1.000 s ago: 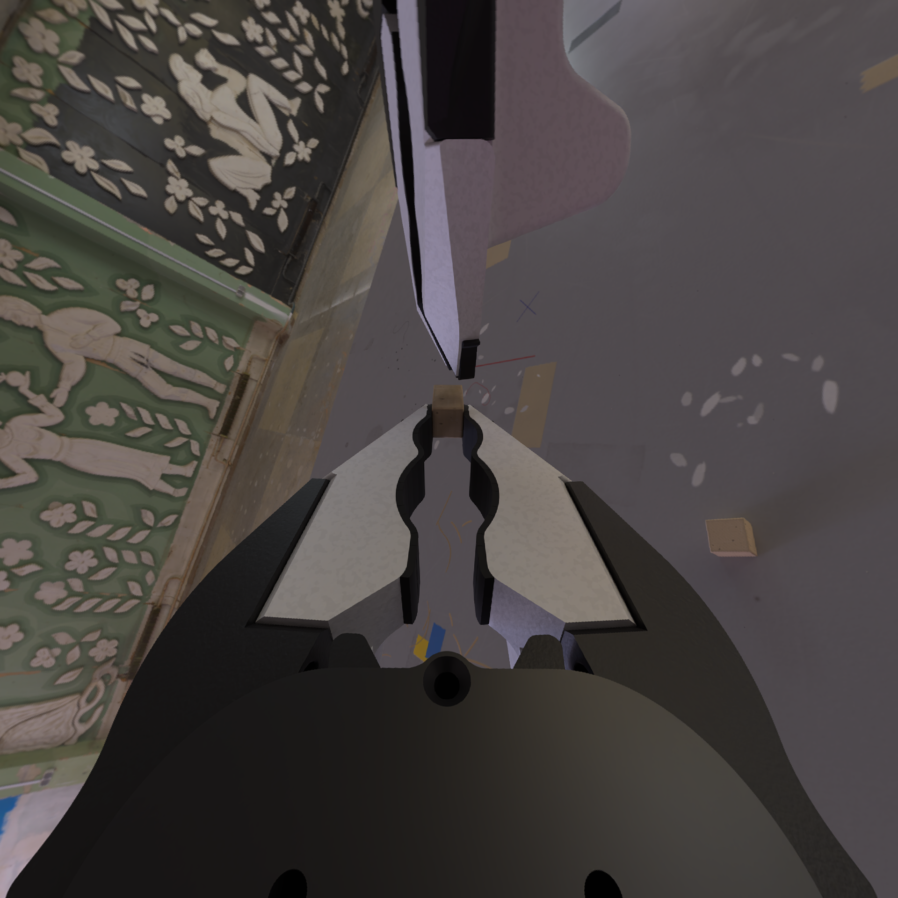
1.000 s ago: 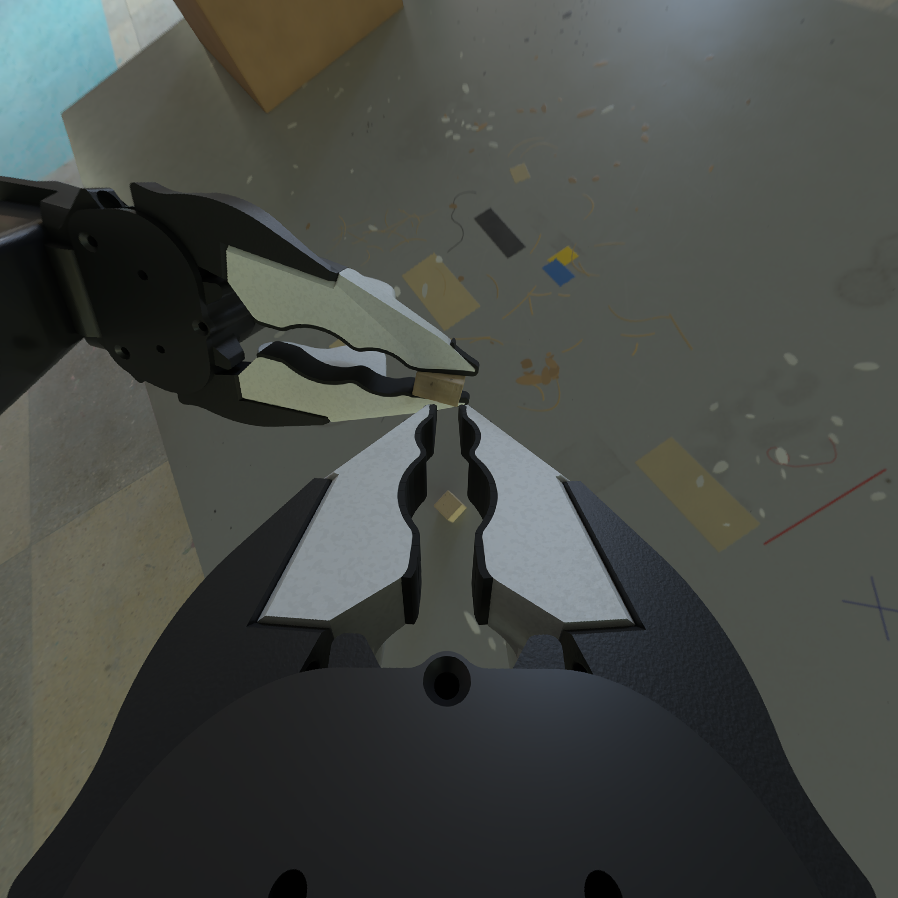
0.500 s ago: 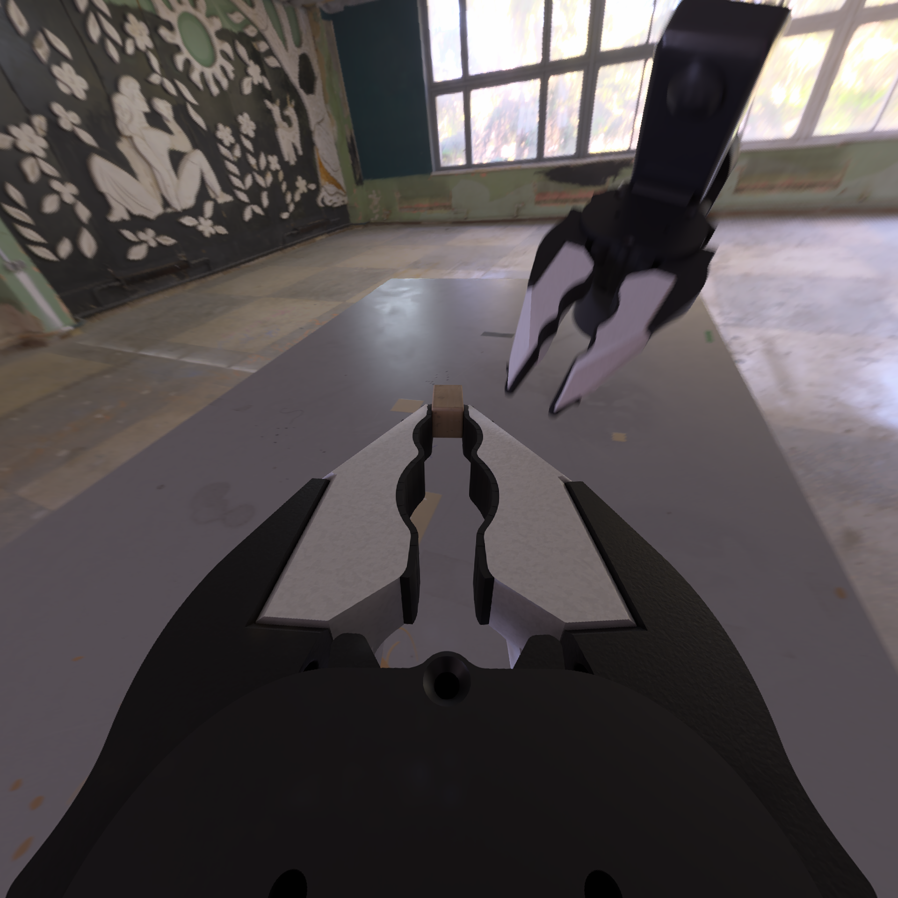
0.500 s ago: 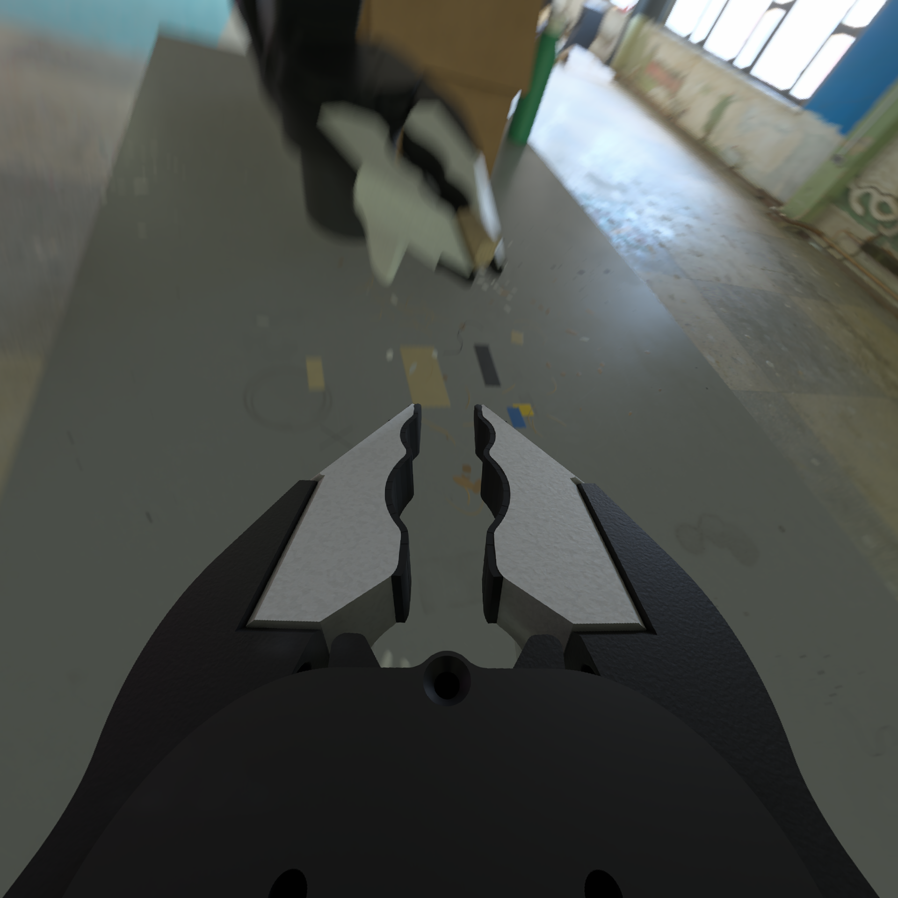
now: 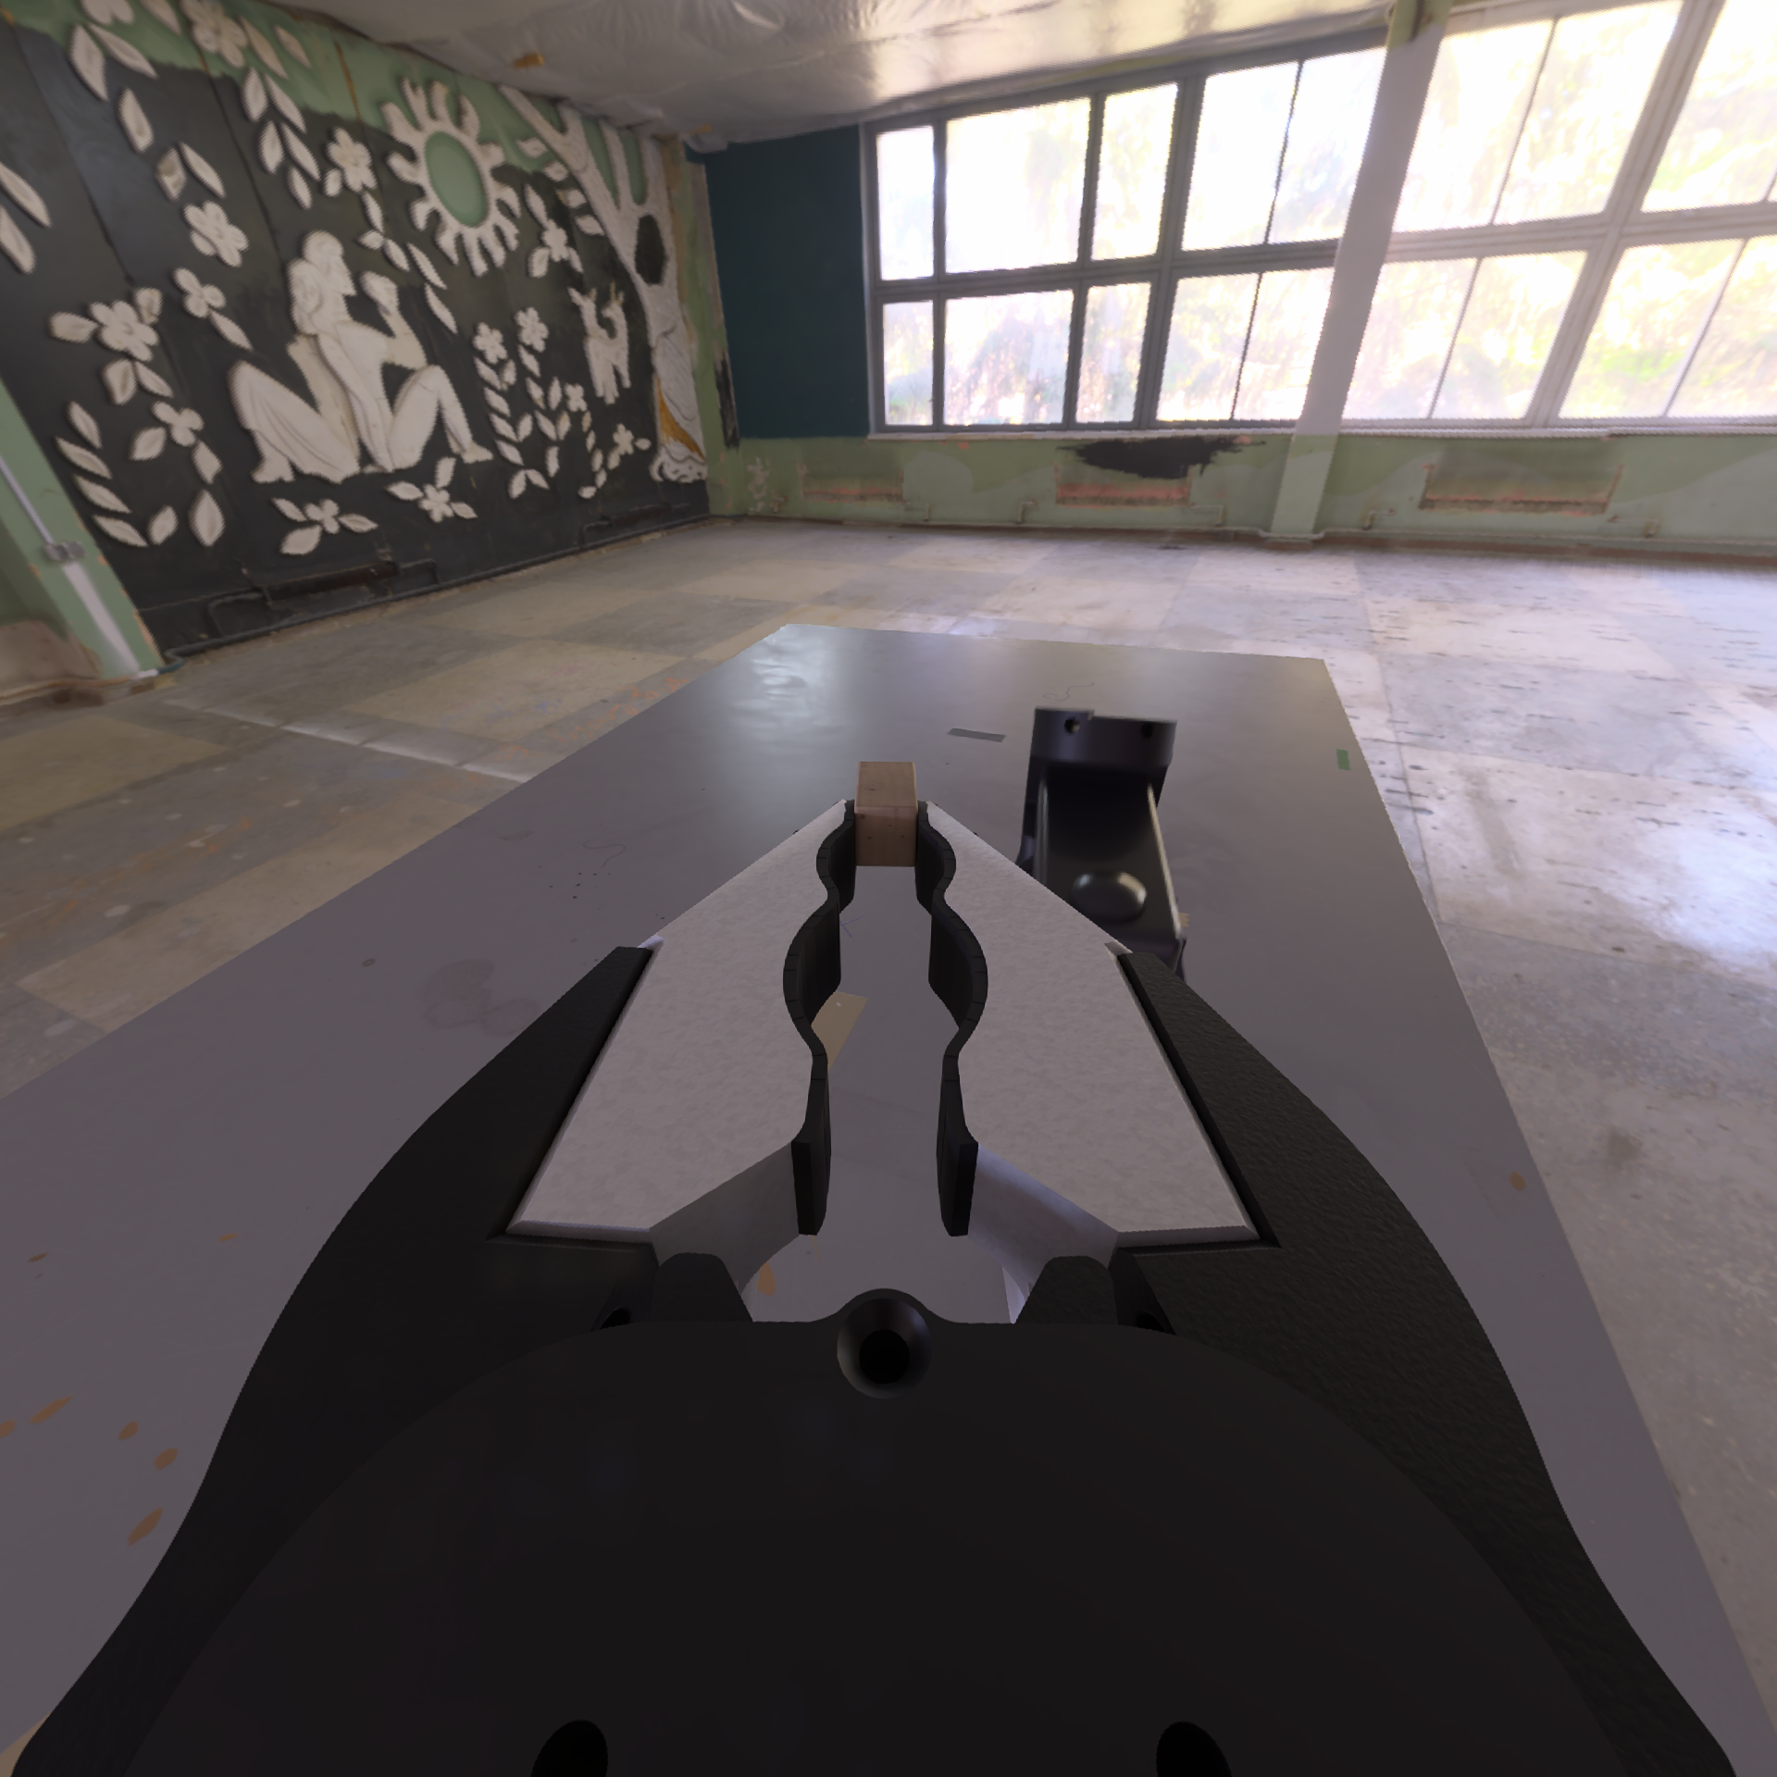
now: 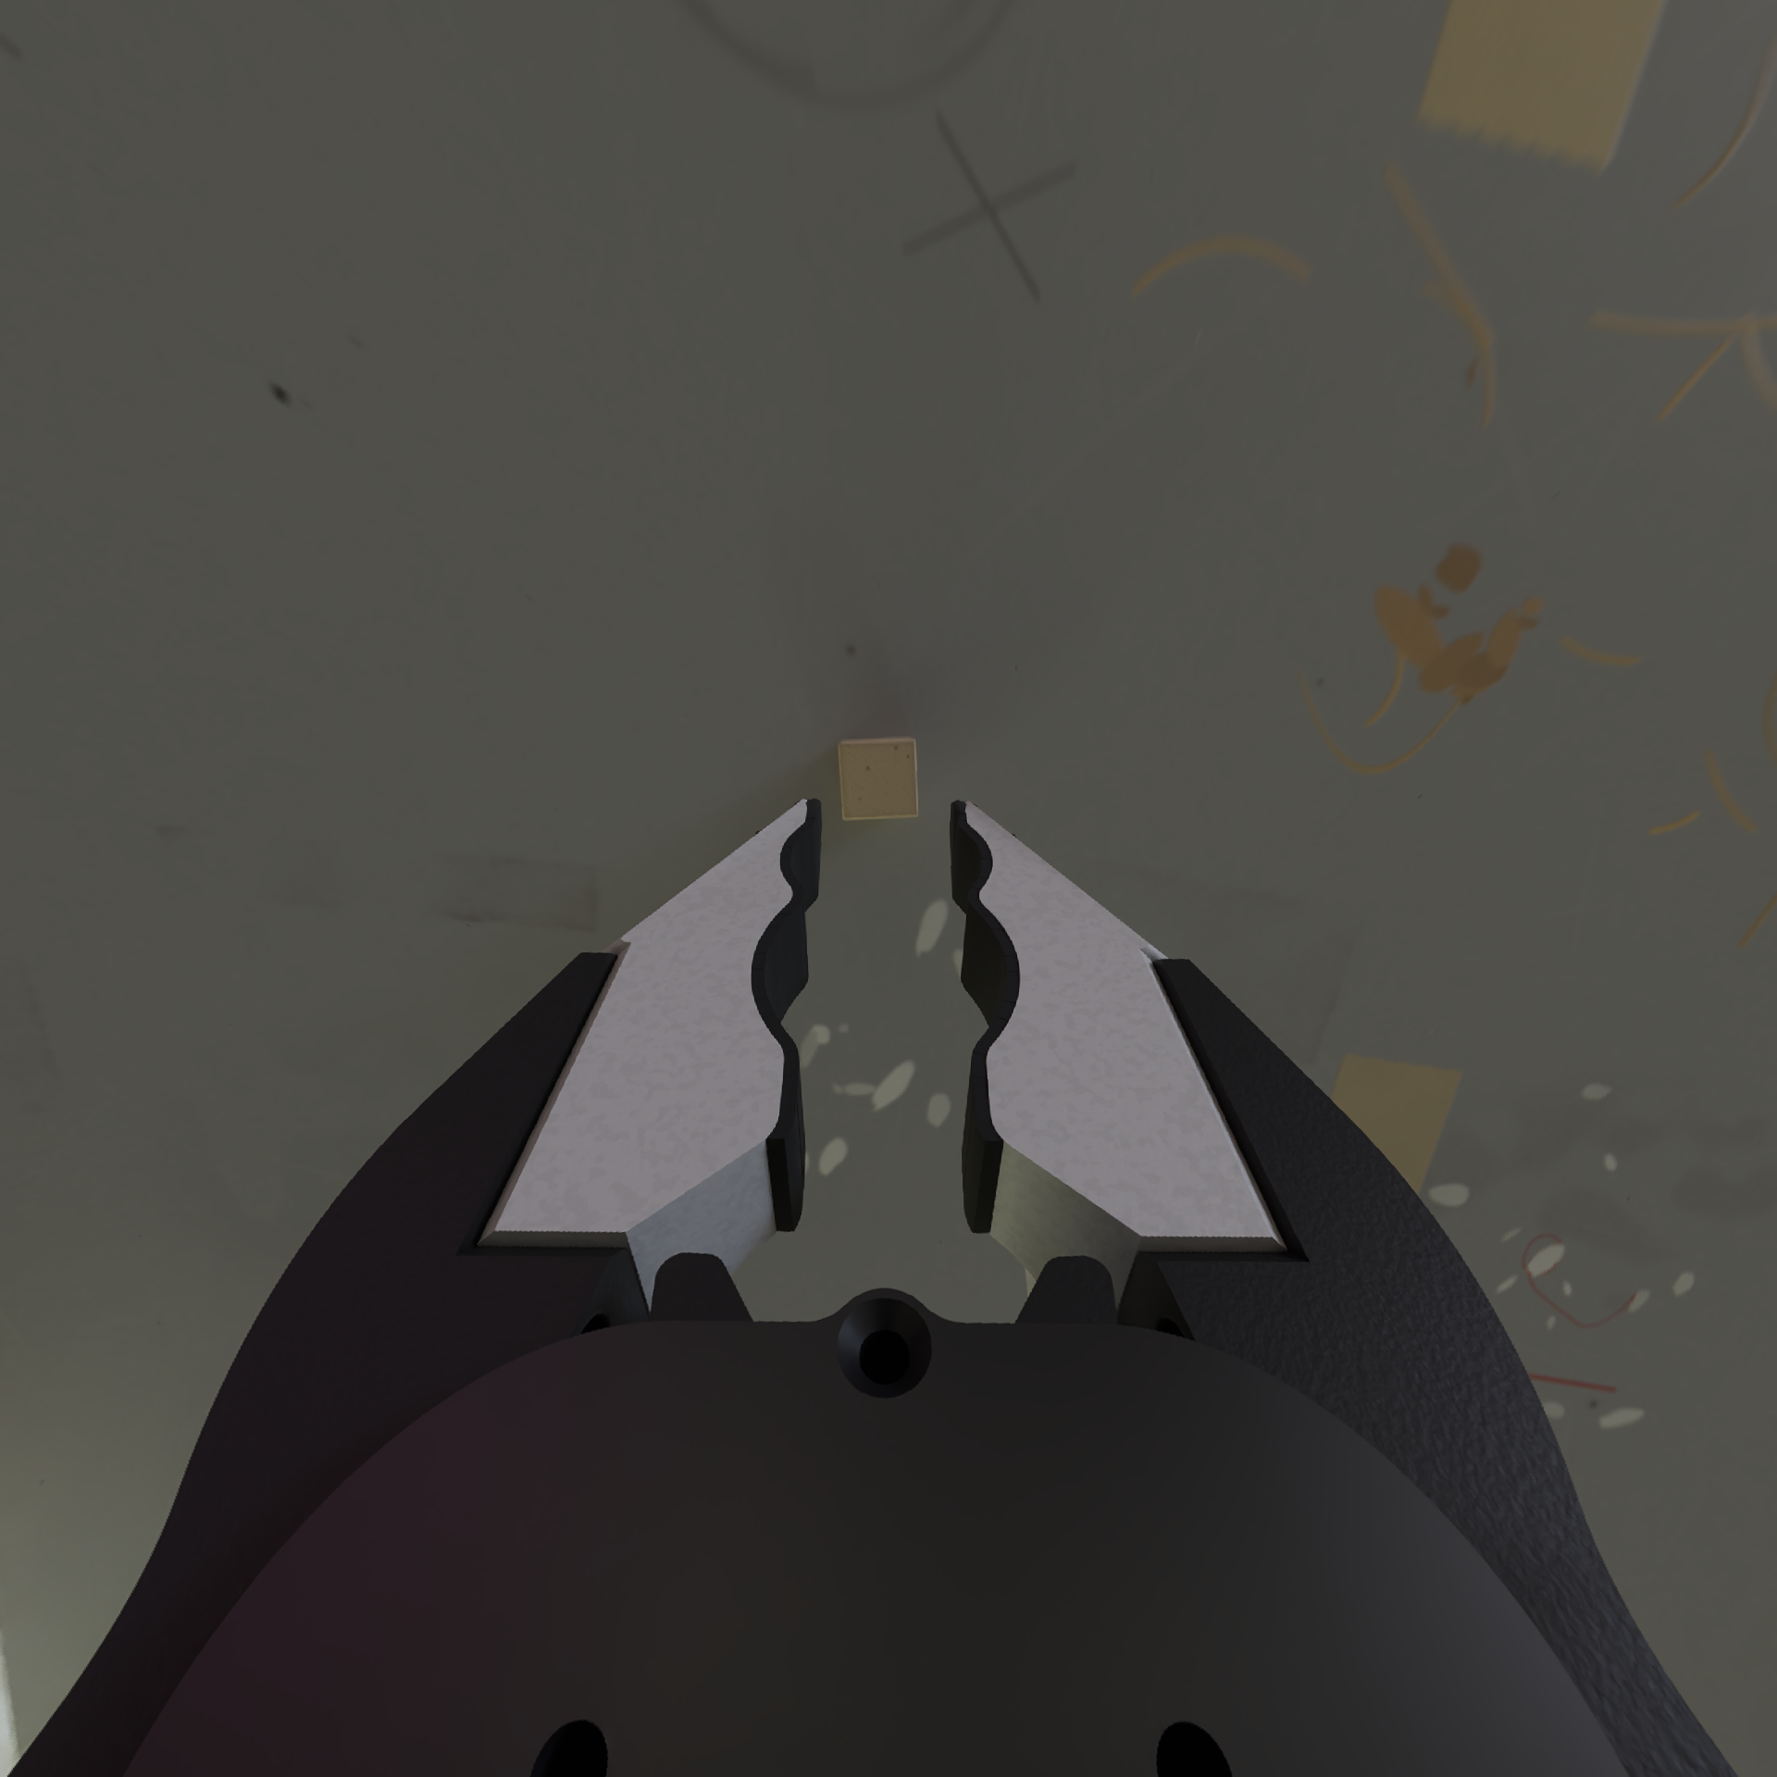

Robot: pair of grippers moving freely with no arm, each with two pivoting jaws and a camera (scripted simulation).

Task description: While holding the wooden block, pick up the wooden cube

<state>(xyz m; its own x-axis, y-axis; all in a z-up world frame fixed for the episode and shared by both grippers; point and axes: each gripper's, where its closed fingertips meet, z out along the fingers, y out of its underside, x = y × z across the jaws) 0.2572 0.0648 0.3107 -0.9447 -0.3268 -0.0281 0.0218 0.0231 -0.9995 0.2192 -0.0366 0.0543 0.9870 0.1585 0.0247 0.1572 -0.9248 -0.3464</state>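
Jaws of the left gripper stay clamped on the wooden block, which sits pinched at the very fingertips above the grey table. Half a second ago the right gripper hung in the air with its fingers spread; now its dark body lies low to the right of the block. Its jaws are parted and hold nothing — they point straight down at the wooden cube, which rests on the table just beyond the fingertips.

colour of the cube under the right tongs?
Pale tan wooden cube, lying on the grey table; clearest in the right wrist view.
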